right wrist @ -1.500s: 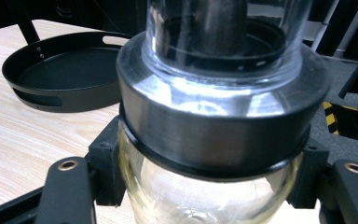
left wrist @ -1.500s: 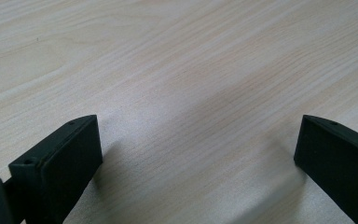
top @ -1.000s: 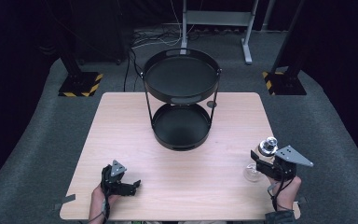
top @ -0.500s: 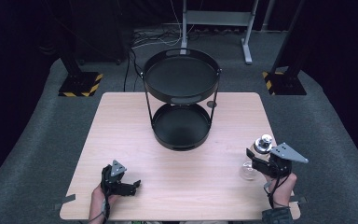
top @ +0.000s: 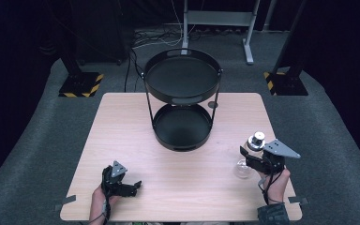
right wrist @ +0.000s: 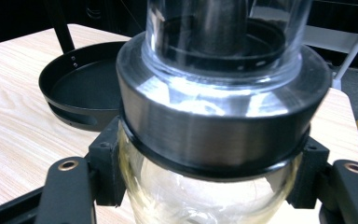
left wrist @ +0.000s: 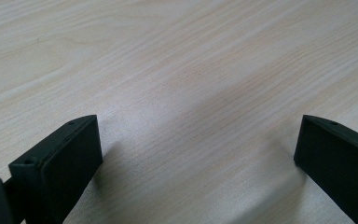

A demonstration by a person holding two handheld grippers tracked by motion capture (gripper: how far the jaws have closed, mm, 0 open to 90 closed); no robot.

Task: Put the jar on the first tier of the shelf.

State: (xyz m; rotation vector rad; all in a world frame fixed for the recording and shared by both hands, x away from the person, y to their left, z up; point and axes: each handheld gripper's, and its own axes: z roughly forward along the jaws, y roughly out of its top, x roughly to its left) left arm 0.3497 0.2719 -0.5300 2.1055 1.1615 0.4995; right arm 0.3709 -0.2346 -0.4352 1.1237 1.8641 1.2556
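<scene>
A clear glass bottle [top: 256, 139] with a metal collar and clear stopper stands near the table's right front, and my right gripper [top: 249, 158] is shut on its neck just under the collar. Seen close in the right gripper view, the bottle [right wrist: 223, 116] has a black pad pressing on each side, held by the right gripper [right wrist: 209, 179]. A black two-tier tray stand [top: 183, 96] stands at the back middle of the table. At the left front my left gripper [top: 132, 187] rests low on the table, open; in its own view the left gripper [left wrist: 196, 154] has bare wood between its fingers [left wrist: 60, 163].
The stand's lower tray [right wrist: 86, 88] lies beyond the bottle to its left, empty inside. The wooden table [top: 122, 131] has its right edge close to the right hand. Black stands with yellow-striped bases [top: 80, 86] sit on the floor behind.
My right gripper has carried the bottle a little to the left, toward the table's middle. The left gripper has stayed where it was.
</scene>
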